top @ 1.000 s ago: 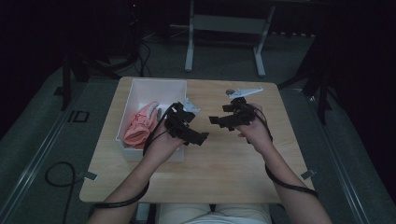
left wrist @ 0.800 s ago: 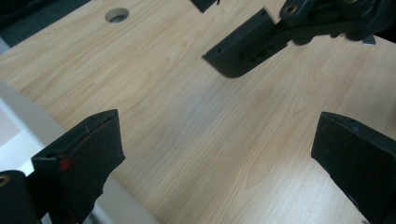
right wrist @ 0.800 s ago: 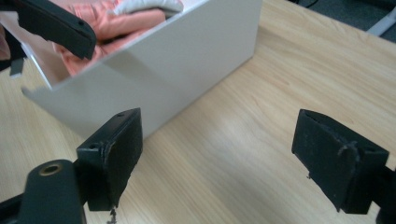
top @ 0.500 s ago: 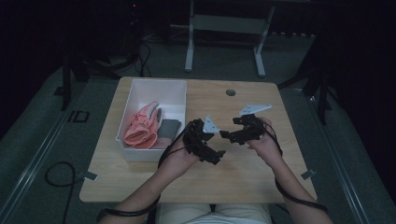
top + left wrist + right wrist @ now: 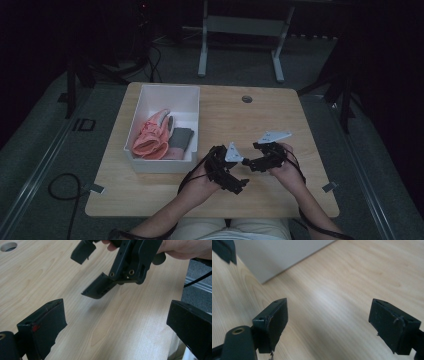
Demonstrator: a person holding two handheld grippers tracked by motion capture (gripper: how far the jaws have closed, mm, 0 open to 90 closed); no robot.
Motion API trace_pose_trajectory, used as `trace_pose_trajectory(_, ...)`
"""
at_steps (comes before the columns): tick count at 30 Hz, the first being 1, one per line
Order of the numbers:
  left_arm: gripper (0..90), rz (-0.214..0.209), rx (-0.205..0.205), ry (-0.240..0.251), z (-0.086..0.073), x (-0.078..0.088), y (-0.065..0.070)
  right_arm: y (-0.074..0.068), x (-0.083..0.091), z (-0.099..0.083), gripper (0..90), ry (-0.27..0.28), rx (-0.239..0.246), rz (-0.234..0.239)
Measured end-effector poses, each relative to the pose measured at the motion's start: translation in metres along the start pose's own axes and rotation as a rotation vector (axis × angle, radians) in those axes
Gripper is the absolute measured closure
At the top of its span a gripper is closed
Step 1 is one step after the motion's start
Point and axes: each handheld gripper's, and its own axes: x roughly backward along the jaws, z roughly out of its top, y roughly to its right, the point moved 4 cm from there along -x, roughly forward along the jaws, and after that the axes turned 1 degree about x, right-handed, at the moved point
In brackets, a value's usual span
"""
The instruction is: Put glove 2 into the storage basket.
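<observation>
A dim room surrounds a light wooden table (image 5: 270, 120), with a metal stand's legs on the carpeted floor beyond it. A white plastic bin (image 5: 192, 125) sits on the table's left half and holds a salmon-pink cloth item (image 5: 152, 137), crumpled and soft-looking, with pale trim at its upper edge, lying against the bin's left side. Beside it, touching, lies a flat dark grey cloth (image 5: 181, 139). Both appear settled inside the bin, so the putting-away seems done as far as can be judged; nothing else lies loose on the tabletop.

The left gripper (image 5: 239, 181) and right gripper (image 5: 246, 163) hover close together over the bare table near the person, to the right of the bin. Each has its jaws spread wide with only wood grain between them, holding nothing. In the left gripper view the right gripper (image 5: 88, 270) hangs just ahead, equally empty.
</observation>
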Motion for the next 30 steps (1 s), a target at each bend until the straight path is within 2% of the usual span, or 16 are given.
trace_pose_trajectory(4, 1.9, -0.008, -0.002, -0.016, -0.009, -0.008, 0.0, 0.001, -0.005, -0.012, 15.5, -0.018, -0.011, -0.012)
trace_pose_trajectory(8, 1.9, -0.01, 0.006, -0.018, -0.018, -0.016, -0.001, 0.004, -0.01, -0.023, 15.5, -0.039, -0.007, -0.043)
trace_pose_trajectory(10, 1.9, -0.021, 0.01, -0.009, -0.023, -0.019, -0.001, 0.005, -0.011, -0.025, 15.5, -0.039, -0.014, -0.043)
trace_pose_trajectory(15, 1.9, -0.025, 0.009, -0.026, -0.034, -0.027, 0.0, 0.006, -0.018, -0.038, 15.6, -0.054, -0.017, -0.052)
trace_pose_trajectory(18, 1.9, 0.031, -0.017, 0.006, -0.038, -0.028, 0.001, 0.007, -0.02, -0.042, 15.6, -0.056, -0.02, -0.055)
trace_pose_trajectory(20, 1.9, 0.041, -0.029, 0.0, -0.041, -0.03, 0.002, 0.007, -0.021, -0.047, 15.4, -0.045, -0.024, -0.058)
trace_pose_trajectory(24, 1.9, 0.032, -0.025, -0.011, -0.046, -0.033, 0.004, 0.007, -0.022, -0.051, 14.8, -0.038, -0.028, -0.064)
trace_pose_trajectory(30, 1.9, 0.008, 0.003, -0.012, -0.051, -0.036, 0.004, 0.008, -0.022, -0.054, 14.5, -0.031, -0.025, -0.06)
